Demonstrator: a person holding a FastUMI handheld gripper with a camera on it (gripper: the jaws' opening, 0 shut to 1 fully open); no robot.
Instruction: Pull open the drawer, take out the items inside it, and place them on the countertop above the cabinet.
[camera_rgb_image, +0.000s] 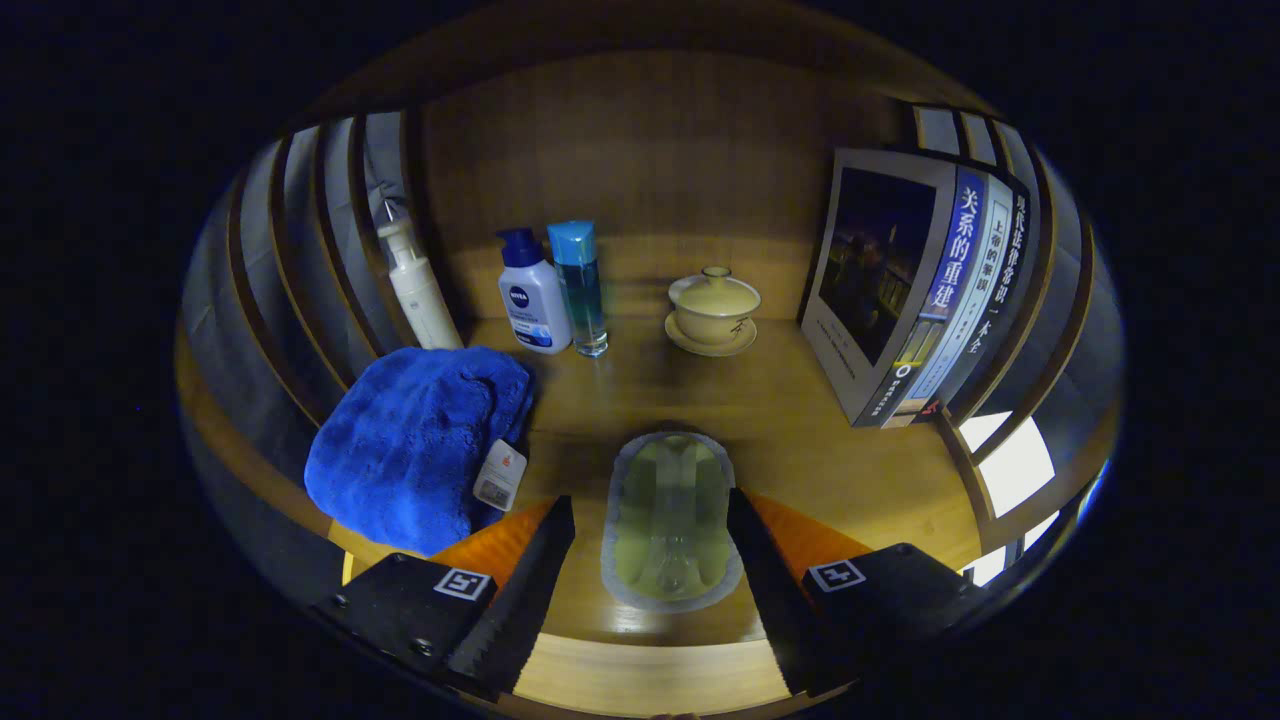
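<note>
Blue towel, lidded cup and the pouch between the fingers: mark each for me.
blue towel (415, 440): gripper view, middle of its folded top.
lidded cup (714, 305): gripper view, on the lid.
clear pouch (670, 520): gripper view, its middle, between the open fingers.

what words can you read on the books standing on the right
"关系的重建": blue spine.
"法律常识", likely: dark spine; its top characters are unclear.
Pale spine: too small to read.
Front cover: small print blurred.
The gripper is open, fingers either side of a clear packet.
</note>
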